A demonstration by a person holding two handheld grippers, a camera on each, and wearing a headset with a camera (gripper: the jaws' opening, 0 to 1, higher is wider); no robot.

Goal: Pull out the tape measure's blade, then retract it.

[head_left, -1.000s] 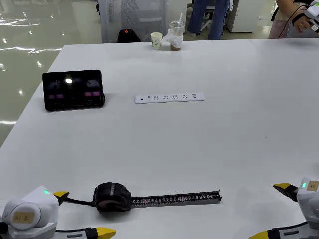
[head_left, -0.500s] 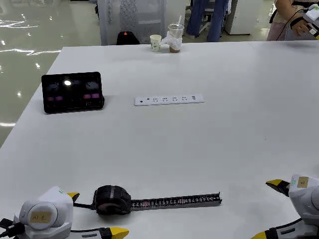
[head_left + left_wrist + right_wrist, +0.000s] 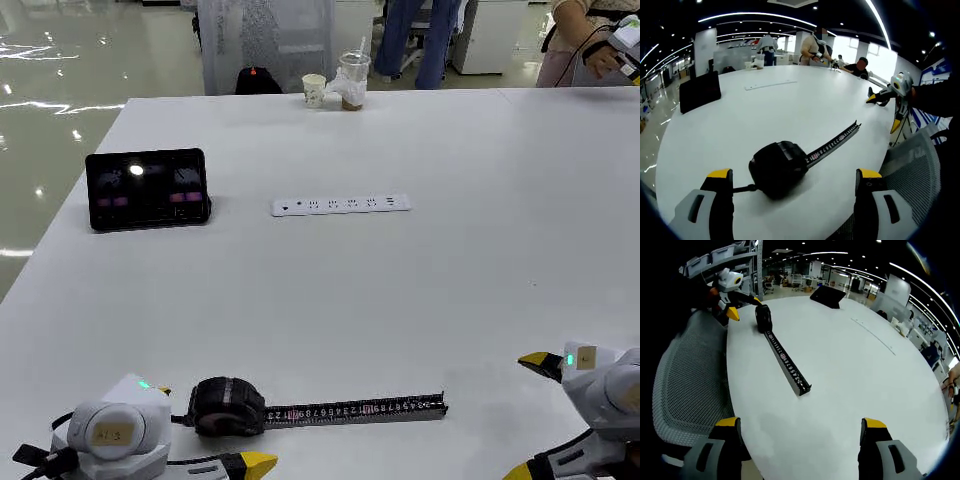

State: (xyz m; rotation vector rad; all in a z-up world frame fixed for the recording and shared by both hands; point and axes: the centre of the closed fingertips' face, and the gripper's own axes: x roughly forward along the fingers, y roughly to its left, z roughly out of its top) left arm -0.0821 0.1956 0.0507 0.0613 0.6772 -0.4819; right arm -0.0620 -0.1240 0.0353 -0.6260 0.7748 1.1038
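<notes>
Got the tape measure [image 3: 227, 405] lying on the white table [image 3: 400, 280], lower left of the head view, with its blade [image 3: 355, 409] pulled out flat toward the right. Seeing the left gripper [image 3: 793, 174] spread wide in its own view, one yellow-tipped jaw either side of the black case, clear of it, gripping nothing. Same deal with the right gripper [image 3: 801, 423]: gaping wide, empty, with the blade's end up ahead near frame centre, well apart. Further up the head view, spotting a power strip [image 3: 340, 204] mid-frame and a dark tablet [image 3: 148, 188] at left.
</notes>
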